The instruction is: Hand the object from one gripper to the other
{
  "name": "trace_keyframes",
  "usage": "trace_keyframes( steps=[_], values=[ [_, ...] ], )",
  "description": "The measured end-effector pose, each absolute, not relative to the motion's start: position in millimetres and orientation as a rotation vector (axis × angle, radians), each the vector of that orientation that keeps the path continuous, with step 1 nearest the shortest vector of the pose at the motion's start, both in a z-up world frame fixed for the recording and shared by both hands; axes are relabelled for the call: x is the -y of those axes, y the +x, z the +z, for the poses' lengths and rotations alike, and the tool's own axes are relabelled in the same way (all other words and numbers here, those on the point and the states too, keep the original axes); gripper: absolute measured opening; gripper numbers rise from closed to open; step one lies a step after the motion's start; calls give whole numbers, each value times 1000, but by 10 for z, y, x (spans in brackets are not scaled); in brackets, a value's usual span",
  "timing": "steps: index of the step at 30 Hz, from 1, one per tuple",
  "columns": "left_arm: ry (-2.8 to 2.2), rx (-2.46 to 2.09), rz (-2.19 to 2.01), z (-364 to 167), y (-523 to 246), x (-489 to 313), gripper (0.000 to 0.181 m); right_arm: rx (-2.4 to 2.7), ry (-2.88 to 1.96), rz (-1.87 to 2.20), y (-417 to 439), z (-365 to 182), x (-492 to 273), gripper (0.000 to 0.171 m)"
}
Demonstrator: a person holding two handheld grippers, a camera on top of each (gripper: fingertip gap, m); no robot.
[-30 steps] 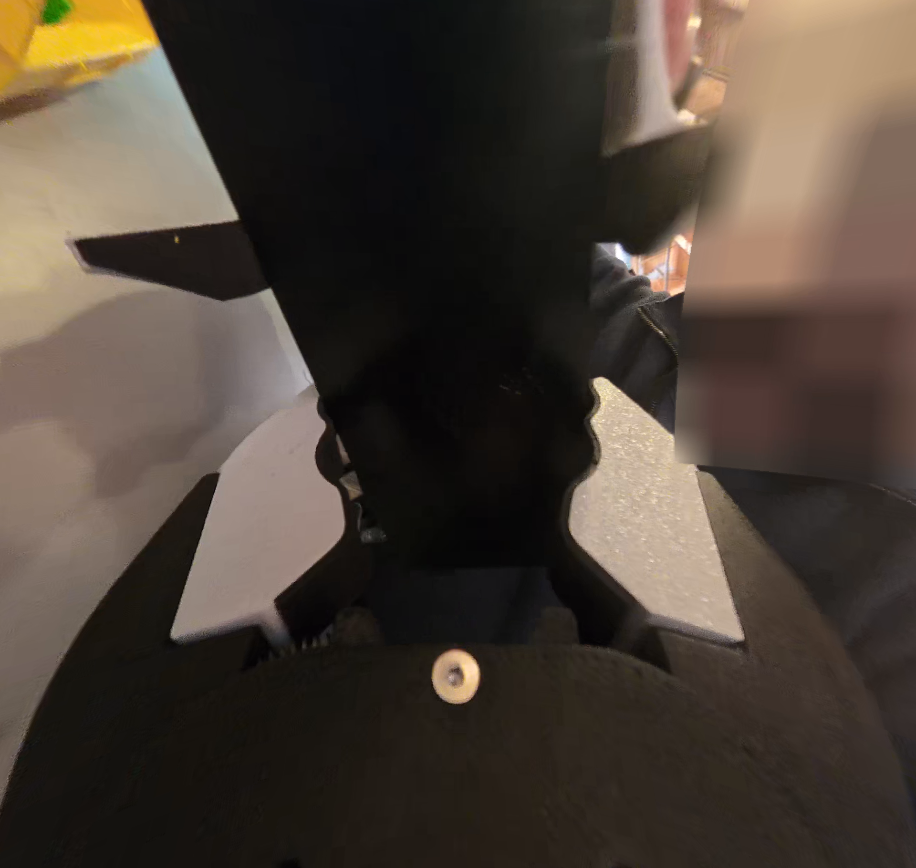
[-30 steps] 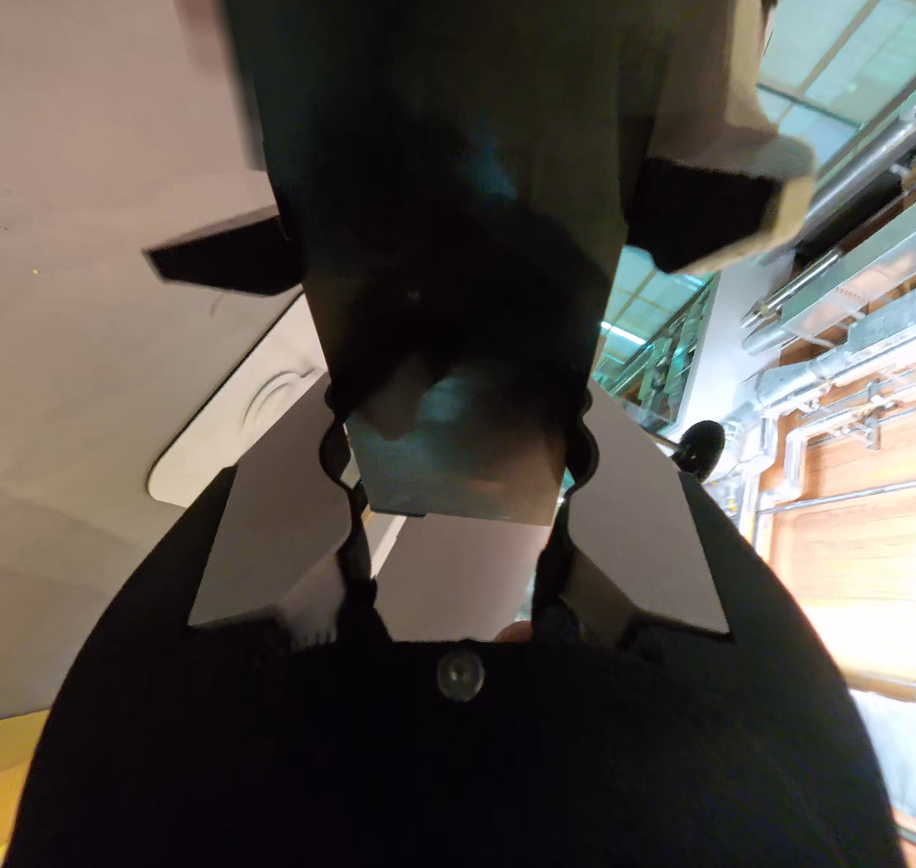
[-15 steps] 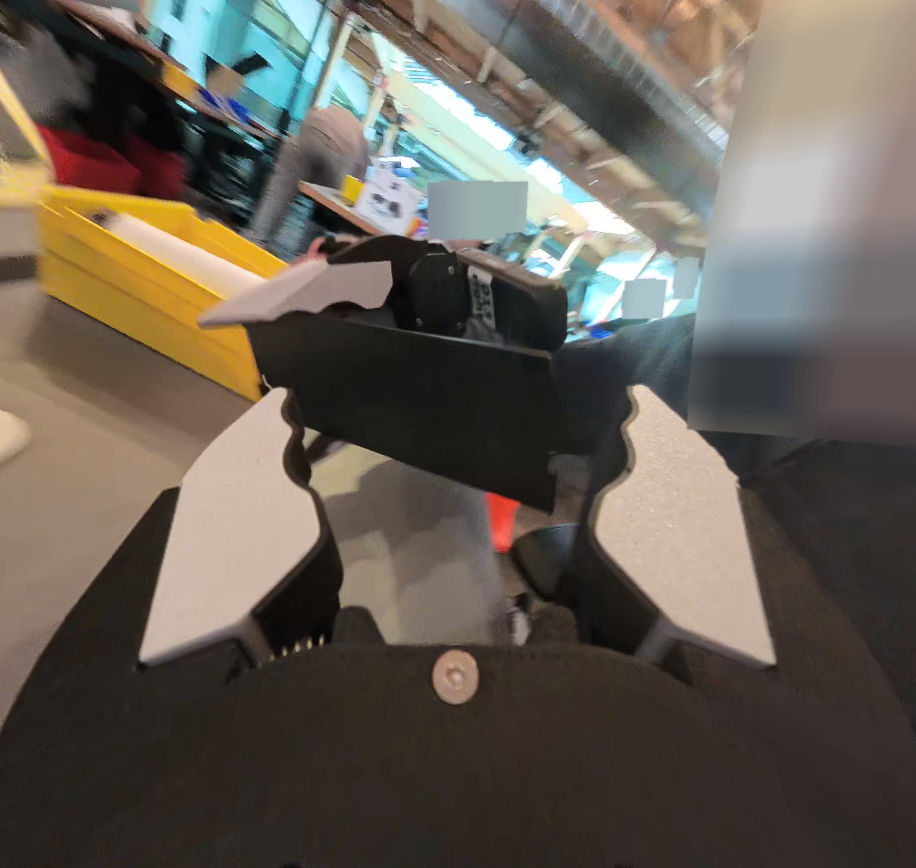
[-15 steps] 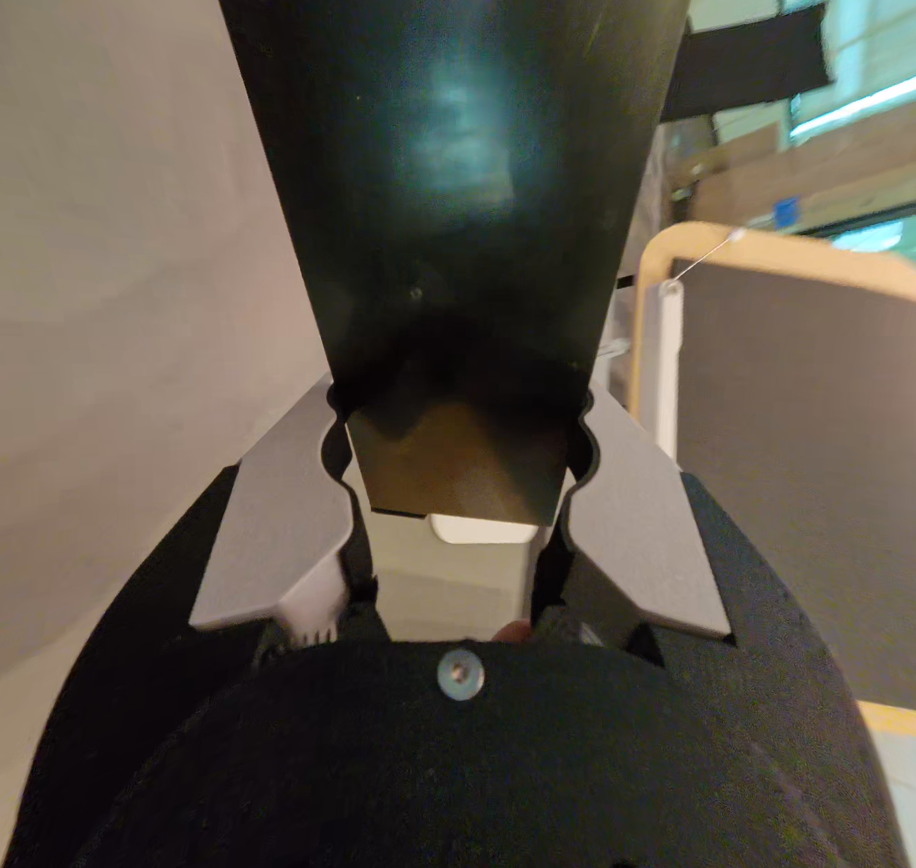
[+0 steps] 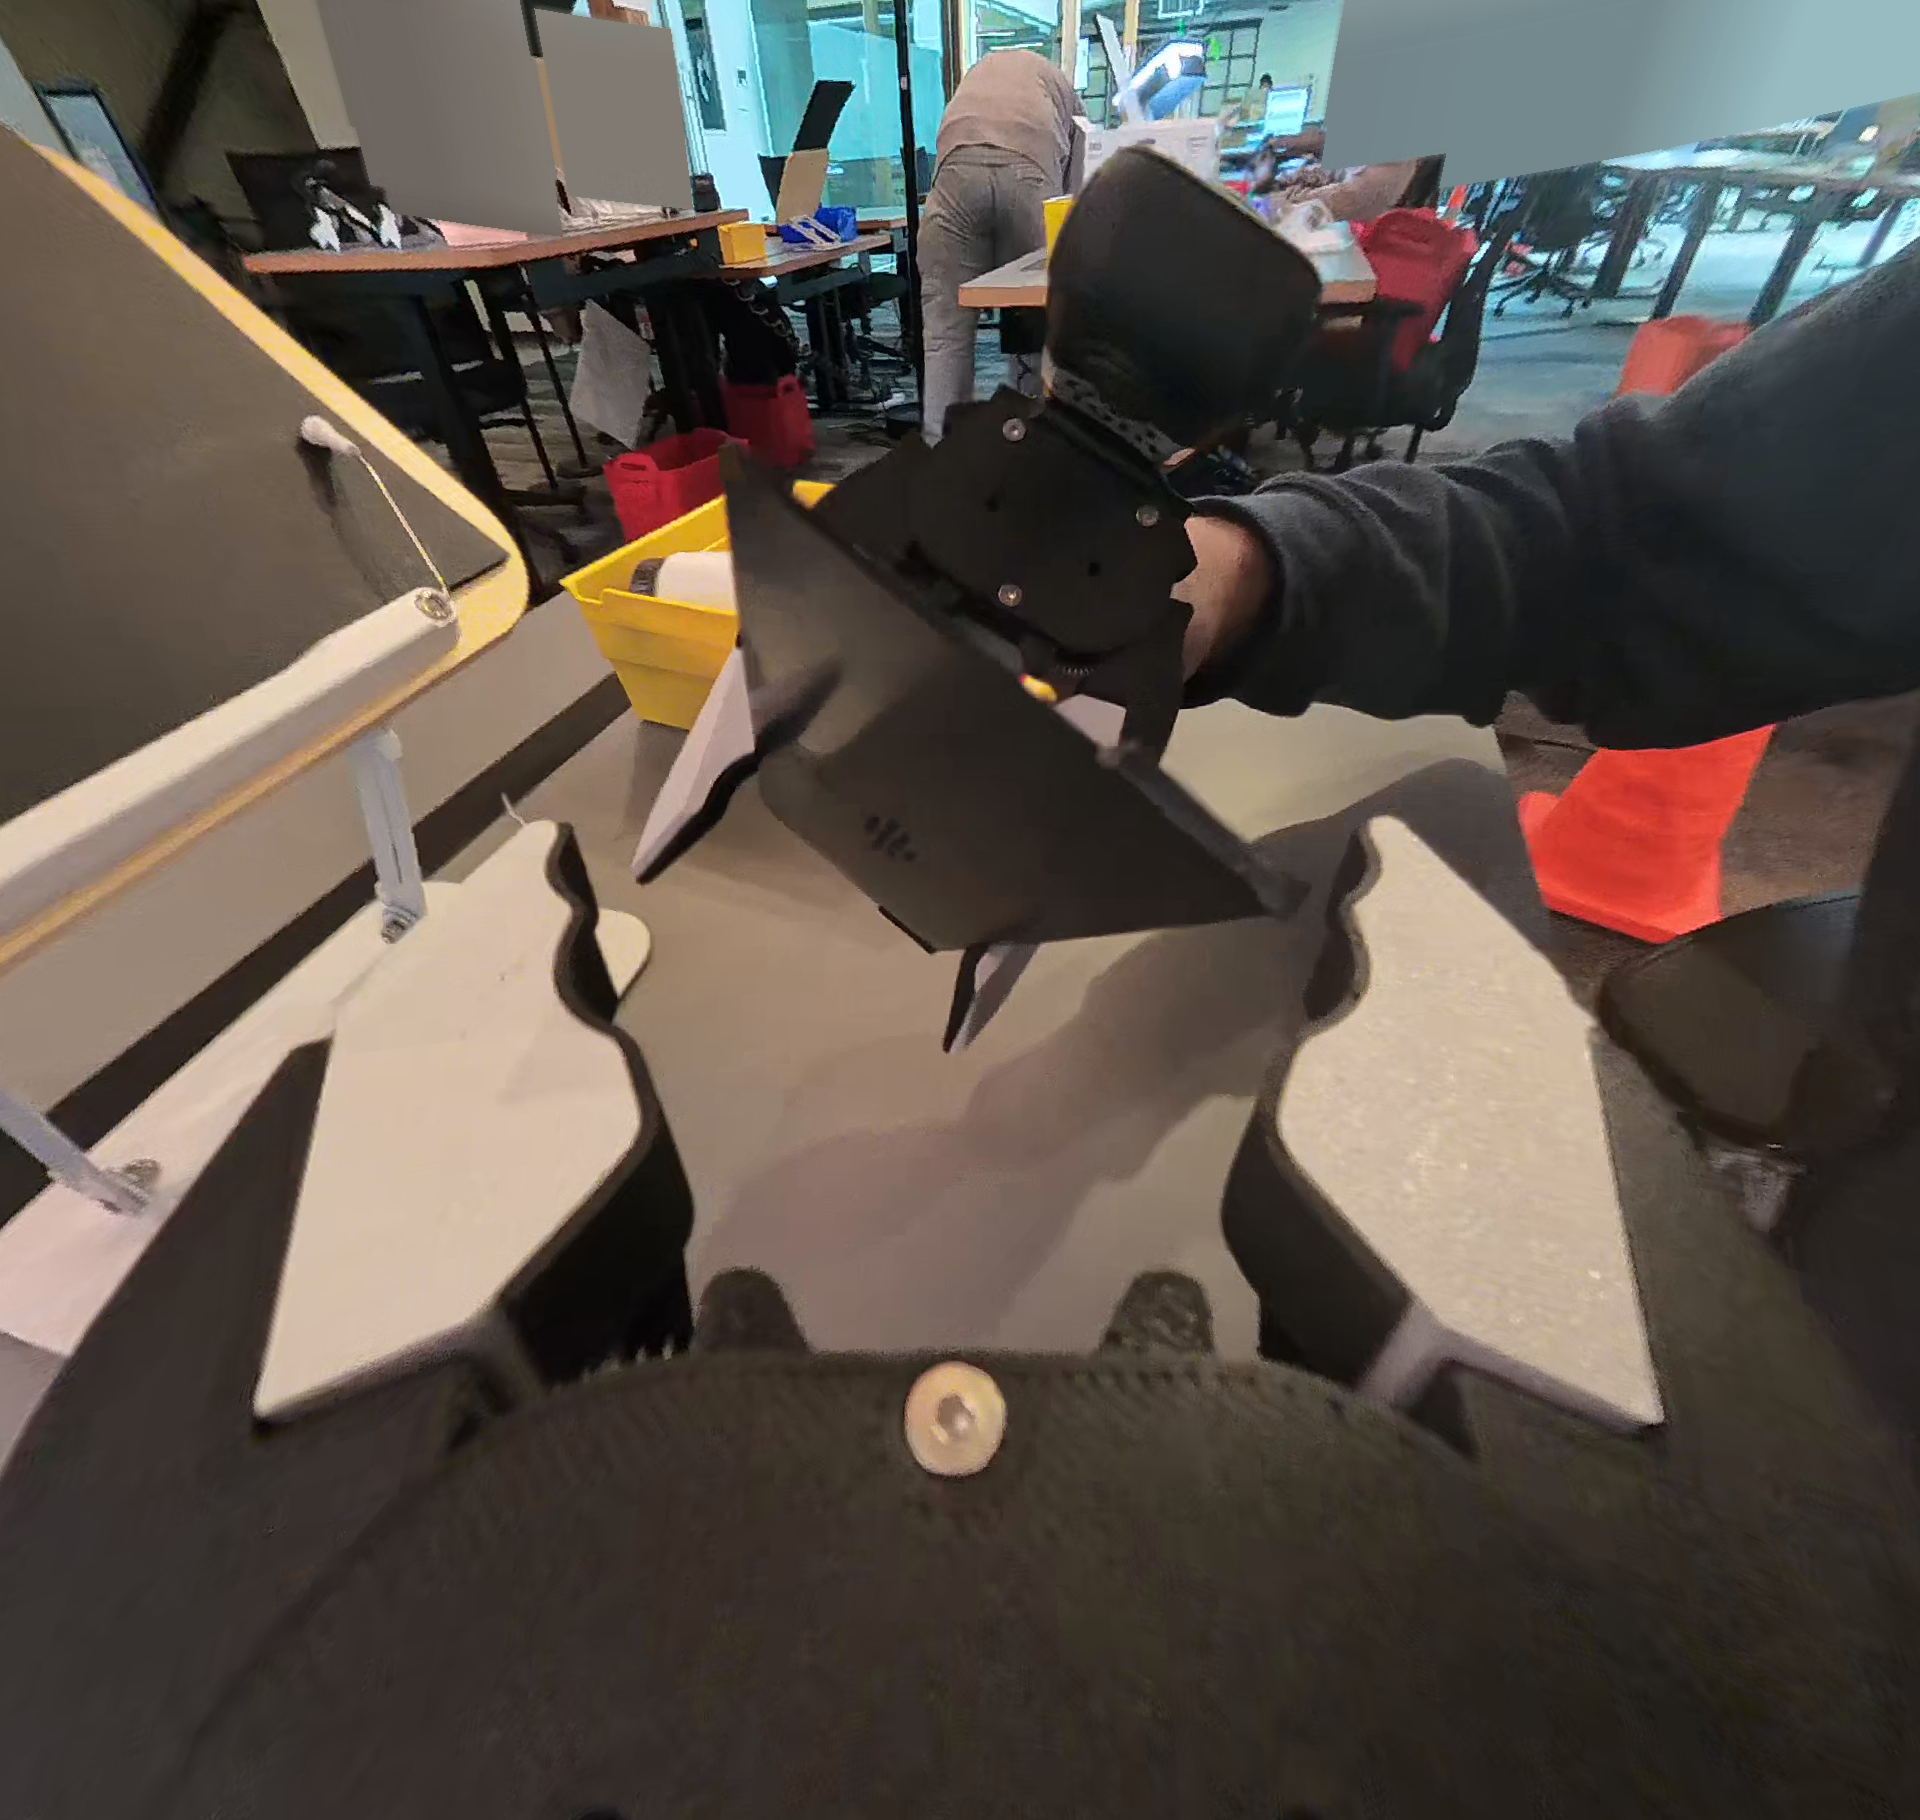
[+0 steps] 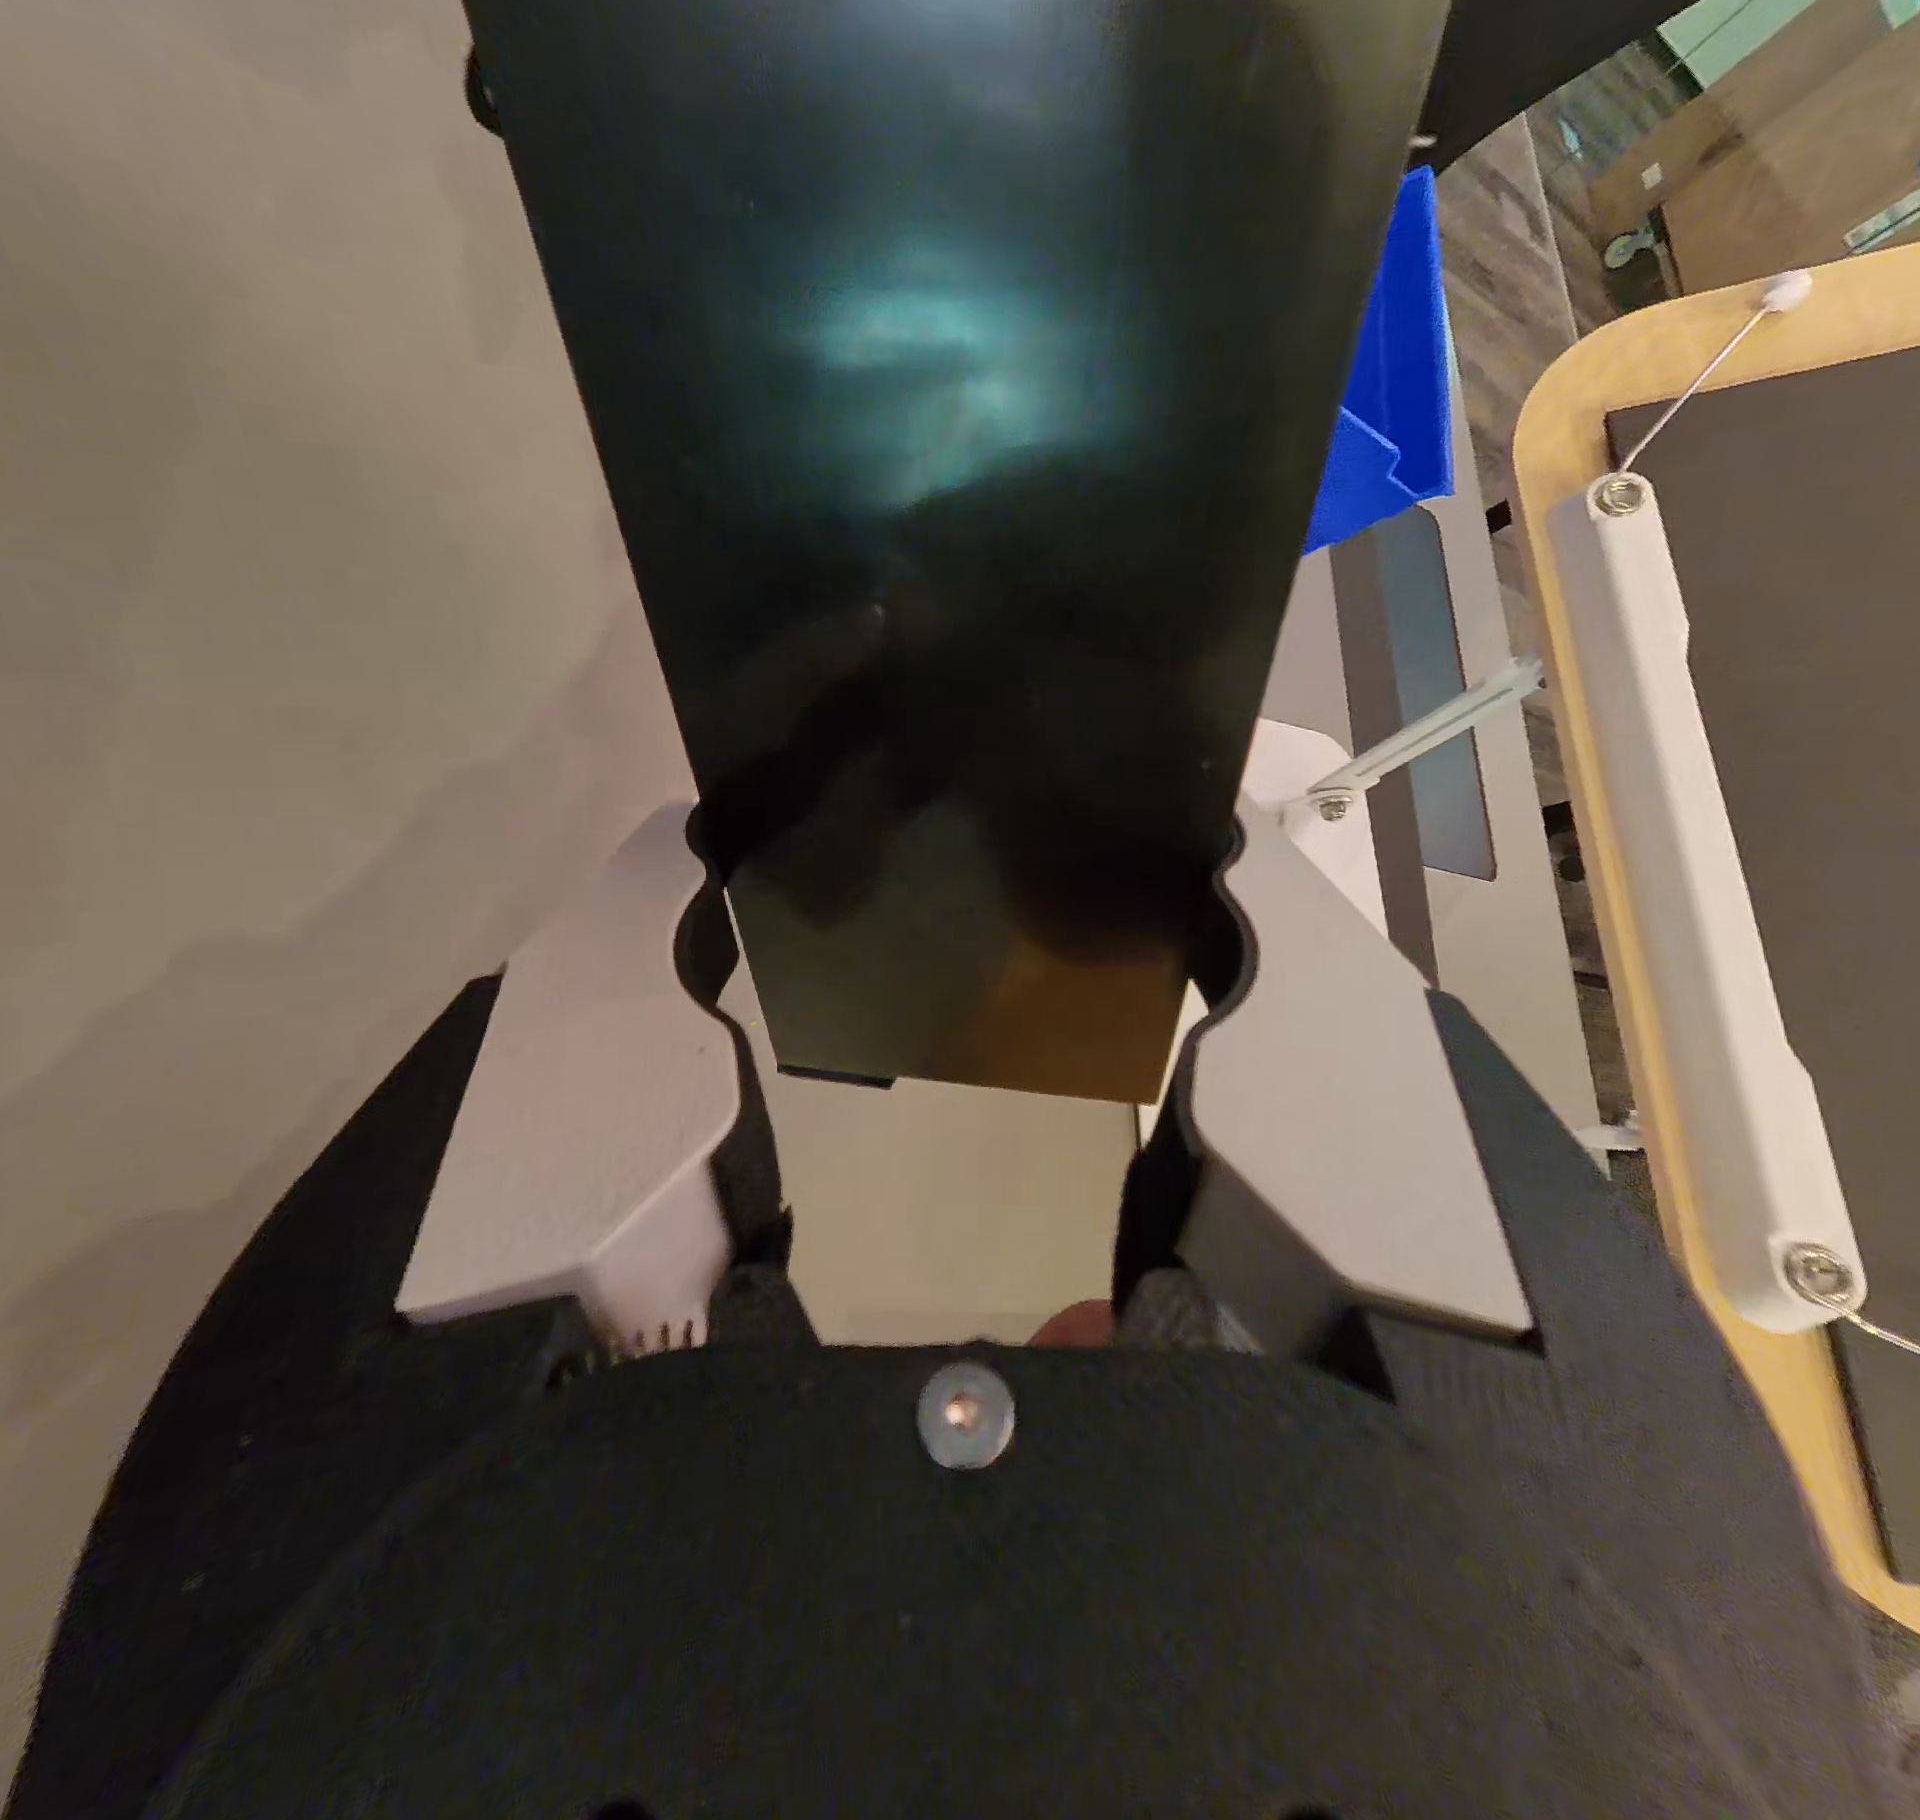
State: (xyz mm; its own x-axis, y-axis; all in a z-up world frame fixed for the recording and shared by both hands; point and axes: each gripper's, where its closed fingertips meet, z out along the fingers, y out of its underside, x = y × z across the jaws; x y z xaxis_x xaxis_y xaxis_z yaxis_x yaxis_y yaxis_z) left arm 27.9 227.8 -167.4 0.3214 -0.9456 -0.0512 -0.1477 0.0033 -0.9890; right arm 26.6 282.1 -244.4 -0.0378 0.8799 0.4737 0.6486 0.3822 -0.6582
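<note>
Black flat panel [image 6: 956,440] is the object; it sits in my right gripper [image 6: 961,939], whose jaws are closed on the panel's near end, one on each side edge. In the left wrist view the panel [image 5: 966,794] hangs tilted above the grey tabletop [image 5: 831,1126], far corner low, just ahead of my left gripper [image 5: 961,939], whose jaws are spread wide and grip nothing.

My read: the right gripper has the panel and the transfer looks done, so next I need to pull the left gripper clear or set the panel down.

Room: the tabletop under the panel is bare. Left of the panel stands a wood-rimmed board on a white stand [image 5: 260,565]; behind it a yellow bin [image 5: 665,638]. An orange cone [image 5: 1652,835] is right of the panel, well apart.
</note>
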Motion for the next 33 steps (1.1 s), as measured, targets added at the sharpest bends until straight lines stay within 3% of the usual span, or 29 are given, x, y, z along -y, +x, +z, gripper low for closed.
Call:
trace_keyframes(
  steps=[9, 19, 33],
  values=[
    [-1291, -1079, -802, -1467, 497, -2280, 127, 1761, -1351, 578, 128, -2429, -2576, 87],
    [-1219, -1110, -886, -1407, 784, -2187, 103, 1782, -1319, 894, 66, -2431, -2242, 87],
    [-1244, -1076, -874, -1374, 819, -2241, 99, 1745, -1307, 933, 67, -2386, -2253, 88]
  ],
)
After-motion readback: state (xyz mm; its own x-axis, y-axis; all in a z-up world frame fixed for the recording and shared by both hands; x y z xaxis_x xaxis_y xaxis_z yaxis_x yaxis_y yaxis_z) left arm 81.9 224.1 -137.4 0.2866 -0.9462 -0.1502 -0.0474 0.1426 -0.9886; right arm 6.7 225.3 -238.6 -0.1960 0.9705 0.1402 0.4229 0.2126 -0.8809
